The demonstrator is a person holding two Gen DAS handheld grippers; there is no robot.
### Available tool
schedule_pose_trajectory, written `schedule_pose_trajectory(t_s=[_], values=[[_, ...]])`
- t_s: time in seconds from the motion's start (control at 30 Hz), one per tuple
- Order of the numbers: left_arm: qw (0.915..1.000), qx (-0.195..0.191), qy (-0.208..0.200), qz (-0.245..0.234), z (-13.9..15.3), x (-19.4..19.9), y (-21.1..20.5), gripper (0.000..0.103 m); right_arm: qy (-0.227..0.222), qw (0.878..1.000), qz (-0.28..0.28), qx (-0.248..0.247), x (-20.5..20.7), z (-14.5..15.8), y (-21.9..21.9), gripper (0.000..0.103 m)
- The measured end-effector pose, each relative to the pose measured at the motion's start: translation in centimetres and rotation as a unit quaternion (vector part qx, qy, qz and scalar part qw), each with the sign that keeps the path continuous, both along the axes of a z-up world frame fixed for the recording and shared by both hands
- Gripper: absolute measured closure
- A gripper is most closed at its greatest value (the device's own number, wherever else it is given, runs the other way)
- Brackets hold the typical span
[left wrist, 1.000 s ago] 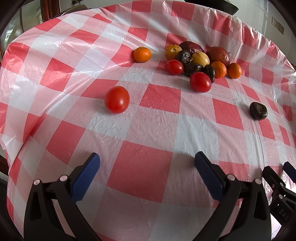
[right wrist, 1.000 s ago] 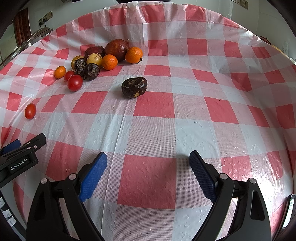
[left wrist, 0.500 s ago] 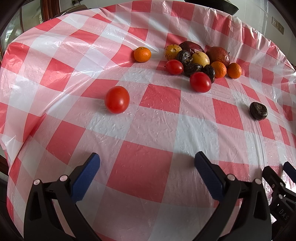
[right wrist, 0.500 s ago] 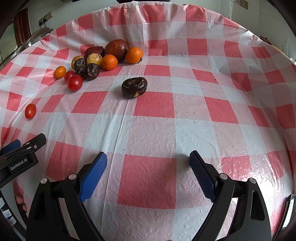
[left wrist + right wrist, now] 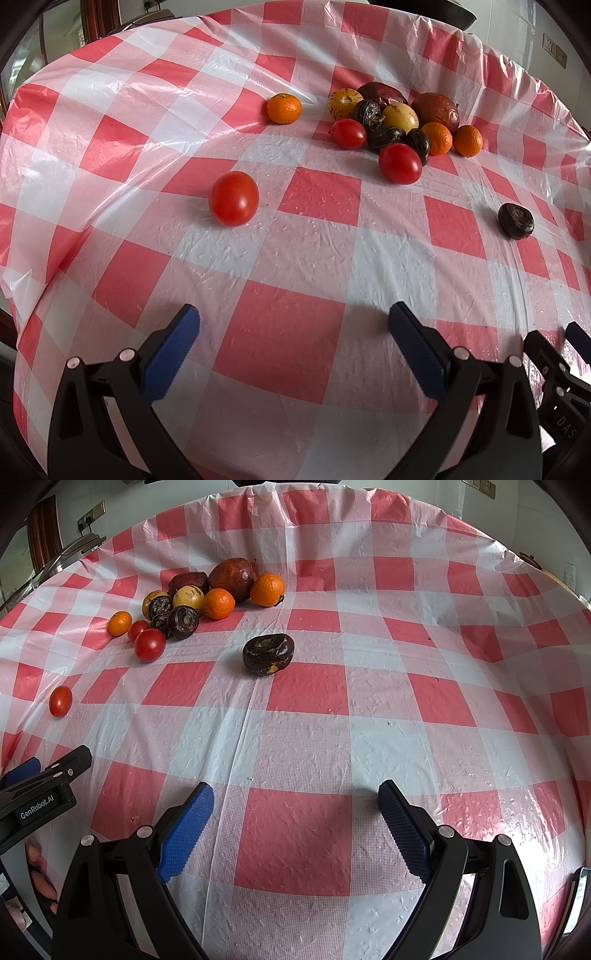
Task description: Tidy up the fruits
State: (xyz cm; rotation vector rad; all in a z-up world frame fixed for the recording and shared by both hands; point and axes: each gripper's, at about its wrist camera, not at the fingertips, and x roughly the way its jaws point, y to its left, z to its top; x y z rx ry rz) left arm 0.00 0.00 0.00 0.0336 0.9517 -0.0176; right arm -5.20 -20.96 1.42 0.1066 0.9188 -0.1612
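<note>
A pile of fruit lies at the far side of the red-and-white checked tablecloth: oranges, tomatoes, dark wrinkled fruits, yellow and brown ones. It also shows in the right wrist view. A lone tomato lies ahead of my left gripper, which is open and empty. A lone dark wrinkled fruit lies ahead of my right gripper, also open and empty. A single orange sits left of the pile.
The tablecloth drops off at the table's left edge. The right gripper shows at the left view's lower right; the left gripper shows at the right view's lower left.
</note>
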Motion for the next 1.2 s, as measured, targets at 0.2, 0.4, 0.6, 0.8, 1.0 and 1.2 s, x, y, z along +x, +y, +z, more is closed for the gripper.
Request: schedule_pose_trajectory(t_s=[0.2, 0.4, 0.6, 0.8, 1.0, 1.2], values=[[1.0, 0.0, 0.0, 0.0, 0.0, 0.0, 0.0, 0.001, 0.0, 1.0, 0.0, 0.0, 0.01, -0.01, 0.01, 0.015], [1.0, 0.0, 0.0, 0.0, 0.0, 0.0, 0.0, 0.001, 0.0, 1.0, 0.0, 0.0, 0.02, 0.0, -0.01, 0.015], [1.0, 0.0, 0.0, 0.0, 0.0, 0.0, 0.0, 0.001, 0.0, 1.0, 0.0, 0.0, 0.02, 0.02, -0.02, 0.015], [1.0, 0.0, 0.0, 0.0, 0.0, 0.0, 0.0, 0.001, 0.0, 1.0, 0.0, 0.0, 0.02, 0.02, -0.03, 0.015], [1.0, 0.0, 0.0, 0.0, 0.01, 0.01, 0.01, 0.001, 0.0, 1.0, 0.0, 0.0, 0.05, 0.02, -0.02, 0.015], [1.0, 0.001, 0.001, -0.005, 0.01, 0.05, -0.02, 0.001, 0.004, 1.0, 0.007, 0.001, 0.53, 0.11, 0.01, 0.016]])
